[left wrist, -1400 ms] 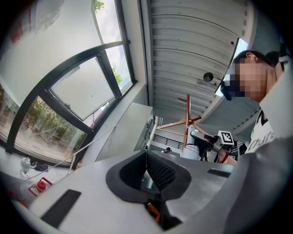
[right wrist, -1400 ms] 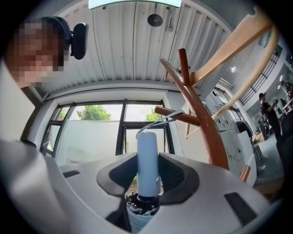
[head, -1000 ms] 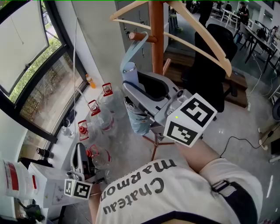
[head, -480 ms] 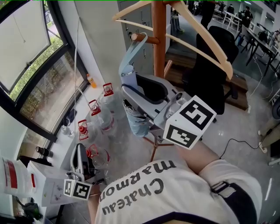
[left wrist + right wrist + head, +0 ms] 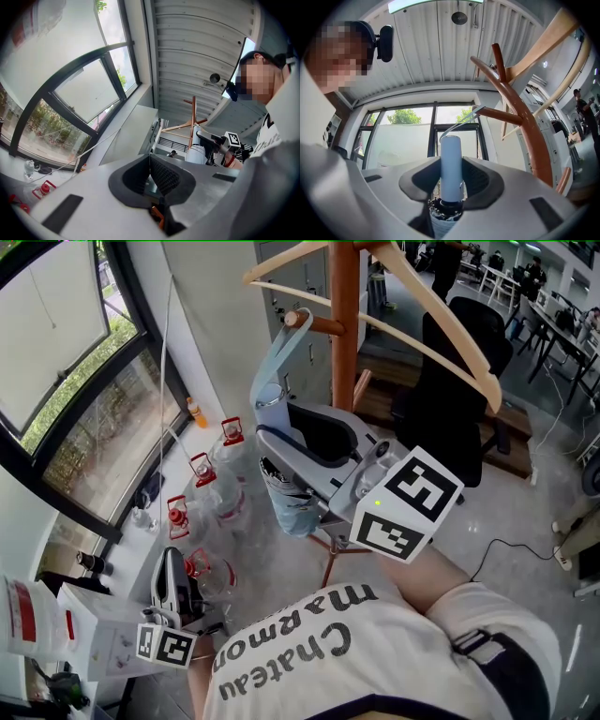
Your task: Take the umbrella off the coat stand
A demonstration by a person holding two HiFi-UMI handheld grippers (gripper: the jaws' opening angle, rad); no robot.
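**A:** Head view, first entry?

**B:** Umbrella (image 5: 287,501): folded, long axis near upright. It hangs by its strap (image 5: 281,348) from a peg (image 5: 314,324) of the coat stand (image 5: 344,334). Right gripper (image 5: 286,427): clamped on the pale handle (image 5: 272,397), just below the peg. Left gripper (image 5: 172,568): low at the left, well apart.

**A:** Left gripper view?

**B:** Jaws pressed together, nothing between them. Umbrella and stand are small and far ahead.

**A:** Right gripper view?

**B:** Handle upright between the pads (image 5: 480,180), gripped on both sides. The strap runs up and to the right to the peg, which slants slightly upward towards its free end.

**A:** What governs the coming move?

**B:** Judgement: the loop must travel up and outward along the peg, away from the stand's trunk. The right hand is nearer and already has the handle.
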